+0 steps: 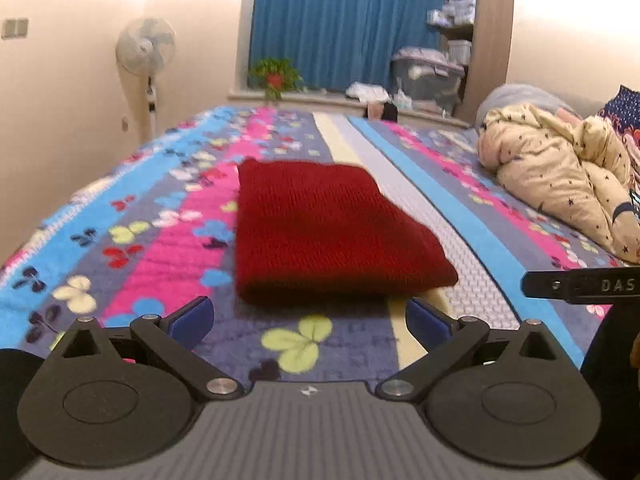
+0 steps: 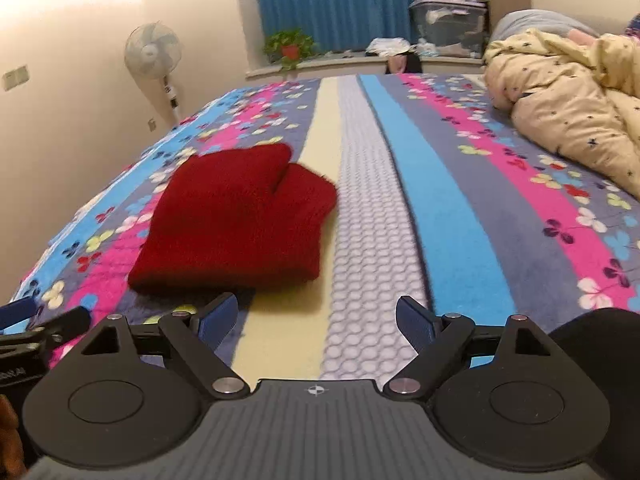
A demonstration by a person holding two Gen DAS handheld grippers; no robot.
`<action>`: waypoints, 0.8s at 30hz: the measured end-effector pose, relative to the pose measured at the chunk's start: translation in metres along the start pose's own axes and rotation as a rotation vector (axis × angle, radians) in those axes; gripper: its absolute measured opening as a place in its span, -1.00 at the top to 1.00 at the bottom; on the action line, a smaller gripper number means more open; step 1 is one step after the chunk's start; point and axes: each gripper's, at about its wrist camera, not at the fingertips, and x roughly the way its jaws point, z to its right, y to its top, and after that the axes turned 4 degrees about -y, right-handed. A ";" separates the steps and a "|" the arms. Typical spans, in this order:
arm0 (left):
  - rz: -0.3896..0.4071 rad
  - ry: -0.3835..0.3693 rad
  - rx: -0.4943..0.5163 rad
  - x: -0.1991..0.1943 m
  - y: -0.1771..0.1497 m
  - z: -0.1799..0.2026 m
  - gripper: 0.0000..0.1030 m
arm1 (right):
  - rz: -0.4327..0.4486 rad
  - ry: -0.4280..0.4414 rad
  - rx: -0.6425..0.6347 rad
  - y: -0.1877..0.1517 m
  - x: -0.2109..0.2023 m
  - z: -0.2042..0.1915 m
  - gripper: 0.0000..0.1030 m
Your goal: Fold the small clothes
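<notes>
A dark red knitted garment (image 1: pixel 320 232) lies folded into a thick rectangle on the striped bedspread (image 1: pixel 140 240). In the right wrist view the garment (image 2: pixel 240 224) sits left of centre, two rounded ends at its far side. My left gripper (image 1: pixel 310 320) is open and empty, just short of the garment's near edge. My right gripper (image 2: pixel 316 320) is open and empty, to the right of the garment's near edge over the cream and white stripes. Part of the right gripper (image 1: pixel 580 285) shows at the right edge of the left wrist view.
A cream star-print quilt (image 1: pixel 560 176) is heaped on the bed's right side. A standing fan (image 1: pixel 146 52) is by the left wall. A windowsill with a potted plant (image 1: pixel 276 74), storage boxes (image 1: pixel 428 76) and blue curtains lies beyond the bed.
</notes>
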 end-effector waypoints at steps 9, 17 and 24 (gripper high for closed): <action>-0.058 0.080 -0.042 0.040 -0.006 -0.022 -0.98 | -0.067 -0.031 -0.056 -0.006 0.028 -0.016 -0.69; -0.048 0.073 -0.041 0.039 -0.005 -0.023 -0.98 | -0.071 -0.023 -0.054 -0.008 0.029 -0.014 -0.69; -0.047 0.070 -0.027 0.039 -0.006 -0.020 -0.98 | -0.076 -0.021 -0.064 -0.008 0.030 -0.013 -0.69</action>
